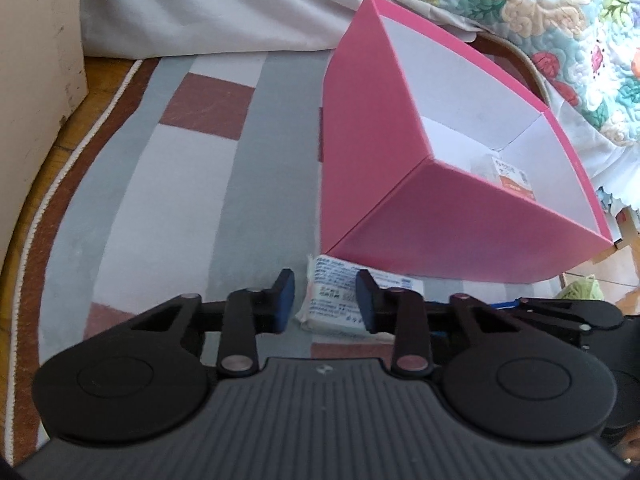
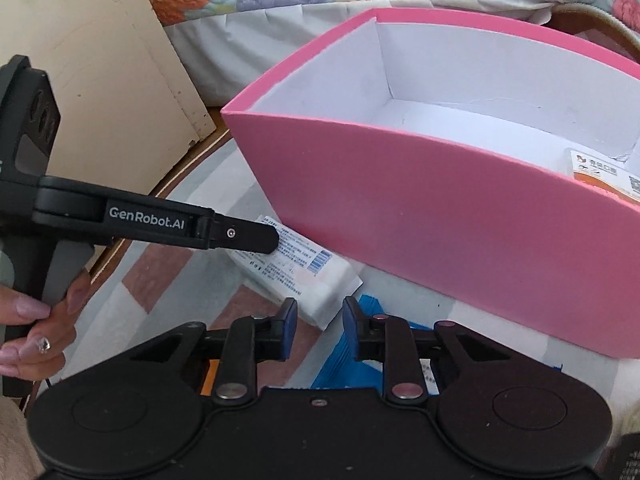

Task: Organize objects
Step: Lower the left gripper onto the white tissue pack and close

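Observation:
A white tissue pack (image 1: pixel 332 296) with blue print lies on the striped rug against the near wall of a pink box (image 1: pixel 380 152). My left gripper (image 1: pixel 325 304) is shut on one end of the pack. From the right wrist view, the left gripper (image 2: pixel 272 242) reaches in from the left onto the far end of the pack (image 2: pixel 304 276). My right gripper (image 2: pixel 320 318) is shut on the pack's near corner. The pink box (image 2: pixel 400 200) is open, white inside, and holds a small pack with an orange label (image 2: pixel 592 176).
A flat blue packet (image 2: pixel 340 360) lies on the rug (image 1: pixel 180 200) under my right gripper. A bed with a flowered quilt (image 1: pixel 540 8) stands behind the box. A cream panel (image 2: pixel 100 60) stands at the left. A hand (image 2: pixel 32 320) holds the left gripper's handle.

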Available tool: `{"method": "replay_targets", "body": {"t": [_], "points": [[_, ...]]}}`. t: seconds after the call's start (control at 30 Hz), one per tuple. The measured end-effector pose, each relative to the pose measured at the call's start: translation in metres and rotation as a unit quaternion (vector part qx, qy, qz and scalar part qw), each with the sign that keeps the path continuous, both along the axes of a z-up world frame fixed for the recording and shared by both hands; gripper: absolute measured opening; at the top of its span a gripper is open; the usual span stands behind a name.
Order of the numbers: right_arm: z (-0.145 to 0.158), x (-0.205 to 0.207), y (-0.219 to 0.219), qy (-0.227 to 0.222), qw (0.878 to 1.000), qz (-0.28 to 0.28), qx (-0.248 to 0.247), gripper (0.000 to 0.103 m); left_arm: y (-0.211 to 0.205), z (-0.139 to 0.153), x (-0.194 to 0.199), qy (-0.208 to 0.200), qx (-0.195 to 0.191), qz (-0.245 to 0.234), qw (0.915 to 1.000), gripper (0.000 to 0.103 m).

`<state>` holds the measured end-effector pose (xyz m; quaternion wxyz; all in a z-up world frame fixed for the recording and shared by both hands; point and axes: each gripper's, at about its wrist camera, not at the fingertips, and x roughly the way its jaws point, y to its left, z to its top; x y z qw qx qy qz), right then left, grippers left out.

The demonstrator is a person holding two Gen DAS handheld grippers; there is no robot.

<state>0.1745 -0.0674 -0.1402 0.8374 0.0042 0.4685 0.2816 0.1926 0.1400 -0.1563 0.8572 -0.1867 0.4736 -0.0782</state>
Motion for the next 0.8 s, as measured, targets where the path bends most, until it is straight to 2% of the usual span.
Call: {"method": "replay_targets", "body": {"t": [0.17, 0.37, 0.53, 0.8], "points": [[-0.005, 0.007, 0.005, 0.015, 1.0, 0.006, 0.002, 0.03, 0.006, -0.004, 0.0, 0.015, -0.035, 0.009, 0.9992, 0.026], [-0.004, -0.003, 0.011, 0.001, 1.0, 0.019, -0.012, 0.034, 0.016, -0.008, -0.007, 0.054, -0.086, 0.027, 0.9944, 0.026], [-0.004, -0.009, 0.016, -0.023, 0.999, 0.032, -0.03, 0.037, 0.014, -0.014, -0.002, 0.052, -0.085, 0.038, 0.9943, 0.029], [-0.007, -0.007, 0.024, -0.049, 0.997, 0.044, -0.037, 0.043, 0.015, -0.014, -0.007, 0.05, -0.097, 0.045, 0.9931, 0.028]]}}
